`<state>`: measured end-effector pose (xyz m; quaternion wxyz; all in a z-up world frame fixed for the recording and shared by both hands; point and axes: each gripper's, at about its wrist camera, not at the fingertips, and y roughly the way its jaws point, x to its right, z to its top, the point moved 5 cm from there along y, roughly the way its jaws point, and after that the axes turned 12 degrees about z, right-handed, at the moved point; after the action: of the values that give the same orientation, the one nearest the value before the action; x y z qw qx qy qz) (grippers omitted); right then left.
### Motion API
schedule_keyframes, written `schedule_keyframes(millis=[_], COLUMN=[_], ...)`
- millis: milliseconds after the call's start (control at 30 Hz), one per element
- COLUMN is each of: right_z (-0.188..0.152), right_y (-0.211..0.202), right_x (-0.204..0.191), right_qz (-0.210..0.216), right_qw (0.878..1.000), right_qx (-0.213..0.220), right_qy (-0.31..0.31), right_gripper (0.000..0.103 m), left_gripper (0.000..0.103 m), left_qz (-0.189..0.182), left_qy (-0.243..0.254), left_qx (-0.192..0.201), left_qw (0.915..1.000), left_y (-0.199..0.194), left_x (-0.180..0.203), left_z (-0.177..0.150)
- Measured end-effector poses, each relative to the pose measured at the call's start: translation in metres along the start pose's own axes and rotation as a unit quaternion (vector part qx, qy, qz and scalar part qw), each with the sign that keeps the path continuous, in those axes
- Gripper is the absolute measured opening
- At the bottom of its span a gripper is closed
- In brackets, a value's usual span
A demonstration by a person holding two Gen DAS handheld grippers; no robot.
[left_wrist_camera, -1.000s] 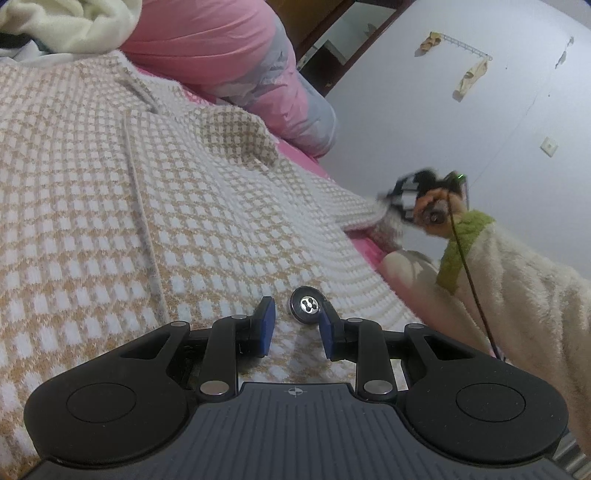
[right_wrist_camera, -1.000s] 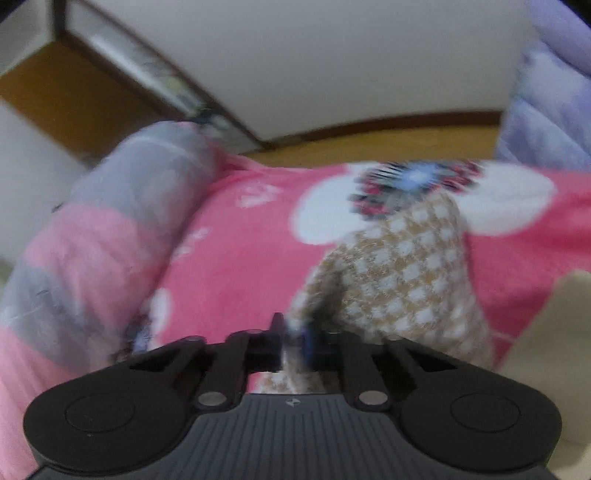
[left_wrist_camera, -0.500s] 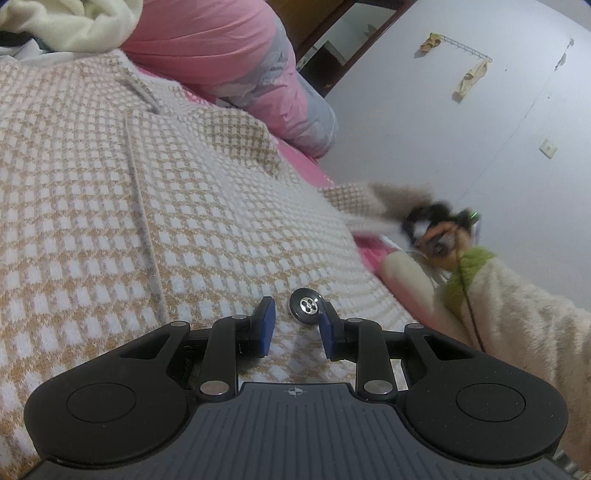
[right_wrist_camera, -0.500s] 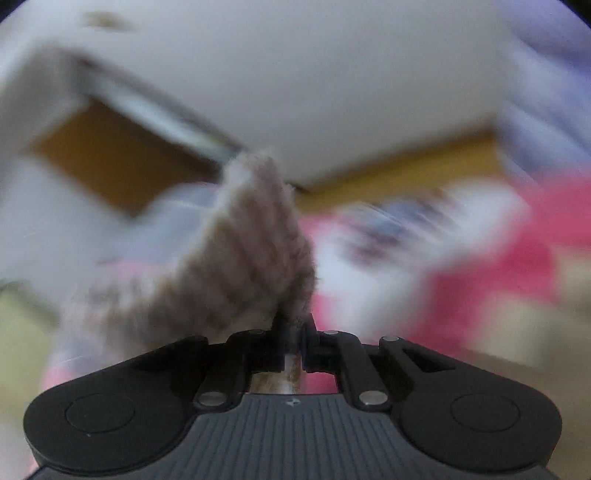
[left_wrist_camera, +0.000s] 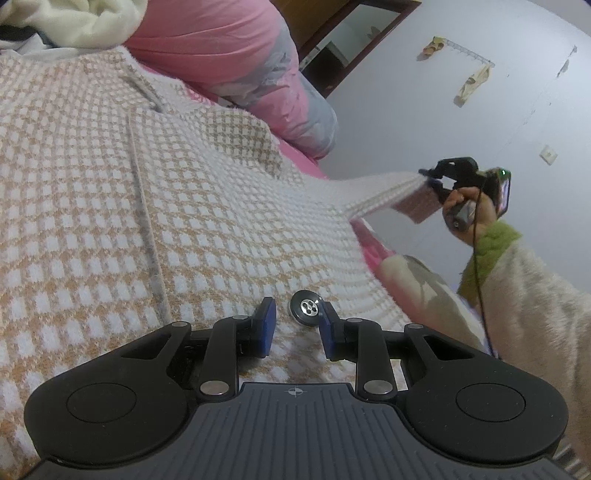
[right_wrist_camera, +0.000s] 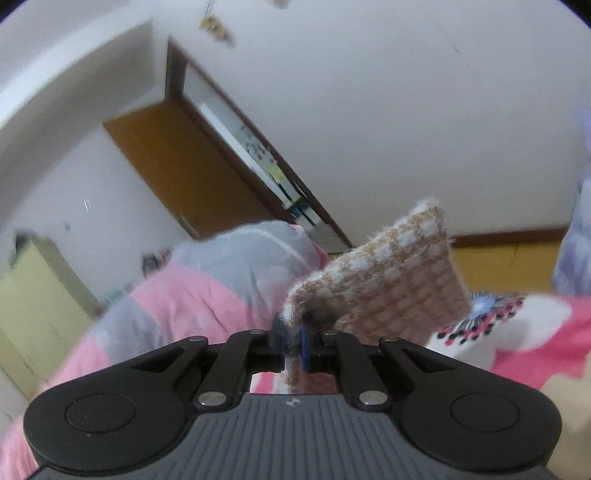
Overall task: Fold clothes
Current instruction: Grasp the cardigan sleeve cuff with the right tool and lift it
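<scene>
In the left wrist view the cardigan (left_wrist_camera: 155, 206) lies spread across the left and centre of the frame, on the bed. Its button (left_wrist_camera: 305, 307) sits at lower centre, between the parted fingers of the left gripper (left_wrist_camera: 294, 326), touching the right one. A rolled quilt (left_wrist_camera: 236, 62) lies behind the cardigan at upper centre, with a heap of cloth (left_wrist_camera: 70, 22) in the upper left corner. At right, the sleeve (left_wrist_camera: 388, 192) stretches off the bed to the right gripper (left_wrist_camera: 434, 184), held up before the wall (left_wrist_camera: 461, 55).

In the right wrist view the sleeve end (right_wrist_camera: 384, 280) stands above the closed fingers at centre, the quilt (right_wrist_camera: 207, 288) to its left, a door (right_wrist_camera: 184, 166) behind.
</scene>
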<state>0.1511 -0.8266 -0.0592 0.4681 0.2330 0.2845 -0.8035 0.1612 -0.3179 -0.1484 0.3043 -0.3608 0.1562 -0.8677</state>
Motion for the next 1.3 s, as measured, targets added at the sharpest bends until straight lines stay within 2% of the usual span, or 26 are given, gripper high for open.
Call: schedule_keyframes(millis=[33,67,100,133,167,200,300,333,367,400,433,467,500,533,567,600,667,700,733,767,833,900,933,967,1300], right_z=[-0.003,-0.008,-0.012,-0.012,-0.01,-0.006,0.001,0.0,-0.01,-0.024,-0.046,-0.072,-0.102,-0.136,-0.165,-0.191,-0.228,-0.243,-0.255,-0.263,-0.257,-0.24,-0.234,-0.234,-0.271], right_y=[0.006,0.011,0.016,0.013,0.005,-0.005,-0.028,-0.031,-0.028,-0.025,-0.023,-0.022,-0.023,-0.024,-0.025,-0.019,0.006,0.027,0.054,0.082,0.111,0.117,0.117,0.119,0.151], right_x=[0.009,0.025,0.04,0.056,0.072,0.084,0.072,0.057,0.03,0.0,-0.031,-0.063,-0.093,-0.124,-0.148,-0.165,-0.182,-0.184,-0.175,-0.161,-0.148,-0.15,-0.146,-0.147,-0.172], right_qz=[-0.052,-0.12,-0.186,-0.229,-0.256,-0.271,-0.26,-0.238,-0.191,-0.133,-0.075,-0.017,0.032,0.075,0.111,0.141,0.163,0.154,0.127,0.094,0.078,0.065,0.061,0.062,0.104], right_qw=[0.998,0.99,0.976,0.966,0.96,0.957,0.964,0.97,0.977,0.98,0.975,0.962,0.943,0.918,0.896,0.88,0.863,0.856,0.853,0.852,0.873,0.892,0.9,0.903,0.895], right_qx=[-0.032,-0.072,-0.11,-0.122,-0.116,-0.103,-0.052,-0.047,-0.066,-0.094,-0.128,-0.165,-0.197,-0.226,-0.25,-0.276,-0.312,-0.326,-0.337,-0.346,-0.331,-0.323,-0.326,-0.328,-0.336], right_qy=[-0.008,-0.012,-0.016,-0.007,0.011,0.03,0.014,-0.013,-0.062,-0.117,-0.168,-0.217,-0.267,-0.316,-0.351,-0.361,-0.362,-0.37,-0.378,-0.382,-0.35,-0.309,-0.282,-0.271,-0.274], right_gripper=[0.034,0.064,0.067,0.064,0.064,0.064,0.059,0.056,0.053,0.052,0.049,0.044,0.04,0.03,0.024,0.022,0.014,0.013,0.011,0.0,0.0,0.0,0.0,0.0,0.0], left_gripper=[0.026,0.026,0.026,0.026,0.026,0.026,0.026,0.026,0.026,0.026,0.026,0.026,0.026,0.026,0.026,0.026,0.026,0.026,0.026,0.026,0.026,0.026,0.026,0.026,0.026], left_qz=[0.001,0.003,0.002,0.001,0.001,0.0,-0.001,-0.001,-0.001,-0.001,-0.001,-0.001,-0.001,-0.001,-0.002,-0.002,-0.005,-0.007,-0.009,-0.011,-0.012,-0.013,-0.012,-0.011,-0.01], left_qy=[0.001,0.001,0.0,-0.002,-0.002,-0.002,-0.002,-0.003,-0.003,-0.003,-0.003,-0.003,-0.004,-0.004,-0.005,-0.006,-0.008,-0.009,-0.009,-0.011,-0.013,-0.013,-0.013,-0.013,-0.012], left_qx=[0.0,0.0,0.0,-0.001,0.0,0.0,0.0,0.0,0.0,0.0,0.0,0.0,0.0,0.0,0.0,0.0,0.001,0.002,0.002,0.002,0.002,0.003,0.002,0.002,0.005], left_qw=[1.0,1.0,1.0,1.0,1.0,1.0,1.0,1.0,1.0,1.0,1.0,1.0,1.0,1.0,1.0,1.0,1.0,0.9999,0.9999,0.9999,0.9998,0.9998,0.9998,0.9999,0.9999], left_y=[0.0,-0.001,-0.001,-0.001,-0.002,-0.002,-0.001,-0.001,0.0,0.0,0.0,0.0,0.0,0.0,0.0,0.0,0.0,0.0,0.0,0.0,0.0,0.0,0.0,-0.001,-0.001], left_x=[0.0,0.001,0.0,0.0,0.0,0.0,-0.001,-0.001,-0.002,-0.002,-0.002,-0.002,-0.002,-0.002,-0.002,-0.003,-0.004,-0.004,-0.005,-0.005,-0.006,-0.006,-0.005,-0.005,-0.004], left_z=[0.0,0.0,0.0,0.001,0.0,0.0,0.0,0.0,0.0,0.0,0.0,0.0,0.0,0.0,0.0,0.0,0.0,0.0,0.0,0.0,0.0,-0.001,0.0,-0.001,-0.001])
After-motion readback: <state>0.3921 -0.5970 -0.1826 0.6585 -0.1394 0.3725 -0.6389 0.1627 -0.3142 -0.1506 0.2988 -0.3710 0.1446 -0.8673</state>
